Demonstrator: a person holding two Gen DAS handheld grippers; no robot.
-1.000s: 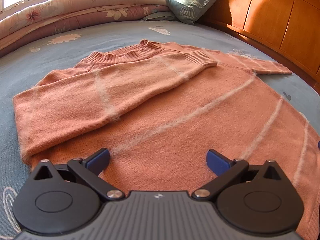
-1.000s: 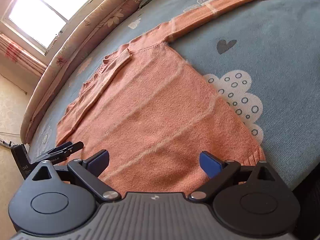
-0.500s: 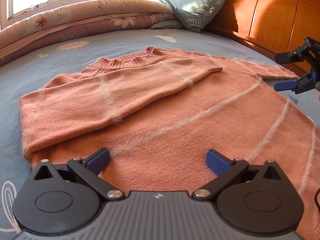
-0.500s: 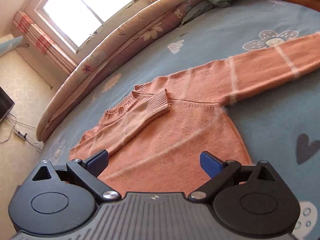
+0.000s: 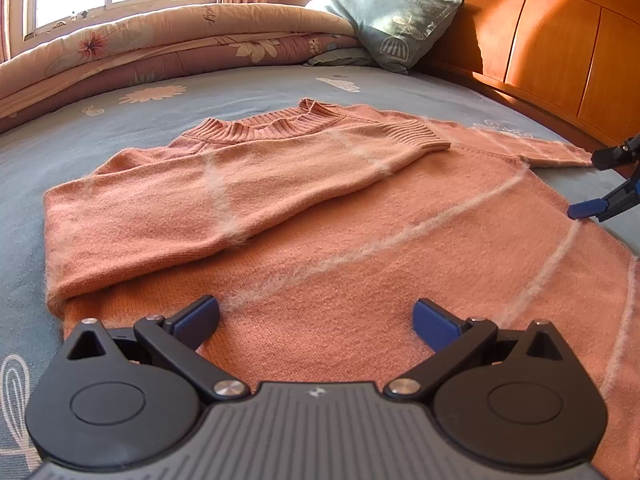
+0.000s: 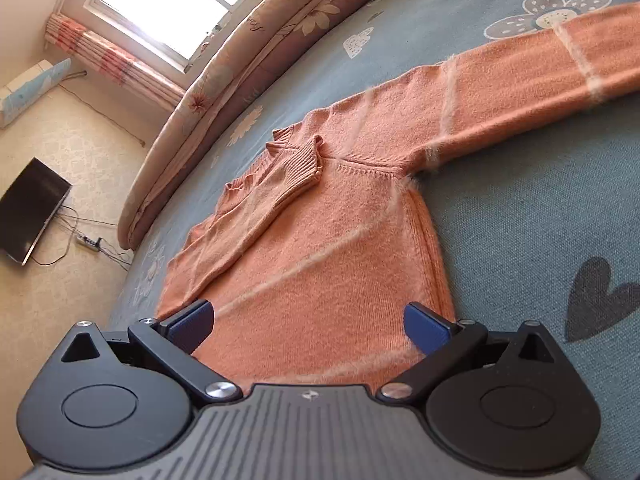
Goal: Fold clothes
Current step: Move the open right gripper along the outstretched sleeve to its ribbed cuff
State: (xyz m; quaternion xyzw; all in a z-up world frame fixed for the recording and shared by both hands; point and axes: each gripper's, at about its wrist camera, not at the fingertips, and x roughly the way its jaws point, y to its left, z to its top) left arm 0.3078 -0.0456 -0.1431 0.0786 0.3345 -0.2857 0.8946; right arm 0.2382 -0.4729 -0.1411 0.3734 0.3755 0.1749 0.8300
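Note:
An orange sweater (image 5: 360, 240) with pale stripes lies flat on the blue bed sheet (image 5: 120, 128). One sleeve (image 5: 224, 196) is folded across the chest, its ribbed cuff near the collar. The other sleeve (image 6: 520, 92) stretches straight out over the sheet. My left gripper (image 5: 316, 320) hovers open above the sweater's lower body, nothing between its fingers. My right gripper (image 6: 308, 322) is open too, above the sweater's side edge near the hem. In the left wrist view the right gripper (image 5: 600, 188) shows at the far right edge, beside the outstretched sleeve.
A rolled floral quilt (image 5: 160, 52) lies along the far side of the bed, with a grey-green pillow (image 5: 396, 20) against the wooden headboard (image 5: 560, 52). Beyond the bed, a dark screen (image 6: 32, 208) and cables lie on the floor.
The right gripper has moved up along the sweater's side toward the outstretched sleeve and now shows in the left wrist view. The left gripper has tilted up slightly. The sweater has not moved.

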